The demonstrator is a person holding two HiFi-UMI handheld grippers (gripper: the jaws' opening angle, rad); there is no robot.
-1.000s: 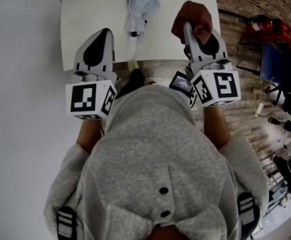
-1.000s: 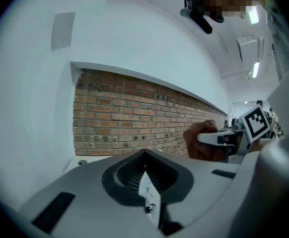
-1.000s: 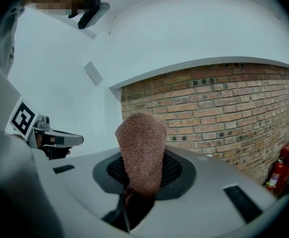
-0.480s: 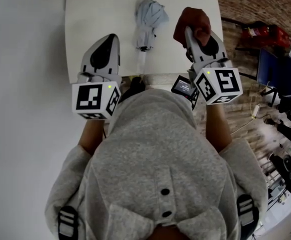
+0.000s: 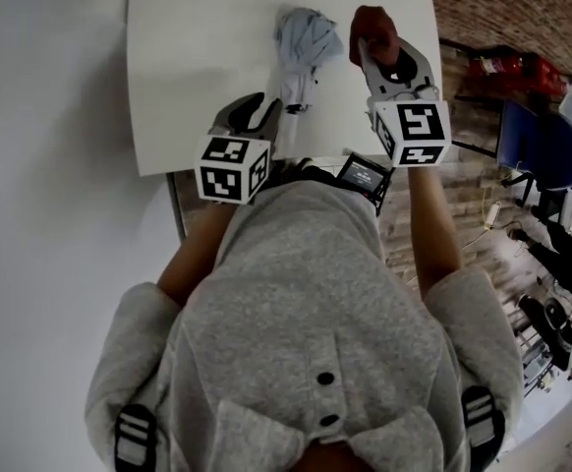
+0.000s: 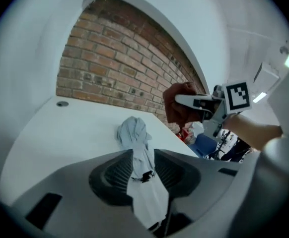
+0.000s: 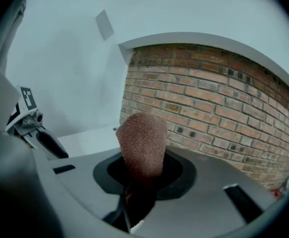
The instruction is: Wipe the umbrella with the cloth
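Left gripper [image 5: 266, 118]: jaws narrowly apart, just been opening; umbrella's pale handle lies between them.
Umbrella [image 5: 302, 39]: folded, light grey, crumpled; mid-table [image 5: 188, 67], canopy far.
Right gripper [image 5: 378, 49]: clamped on red-brown cloth [image 5: 372, 26], right of umbrella.

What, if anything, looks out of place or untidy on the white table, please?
Only the umbrella stands out. It lies folded on the white table, but its grey canopy is loosely bunched and crumpled at the far end rather than wrapped neatly. Nothing looks spilled or damaged.
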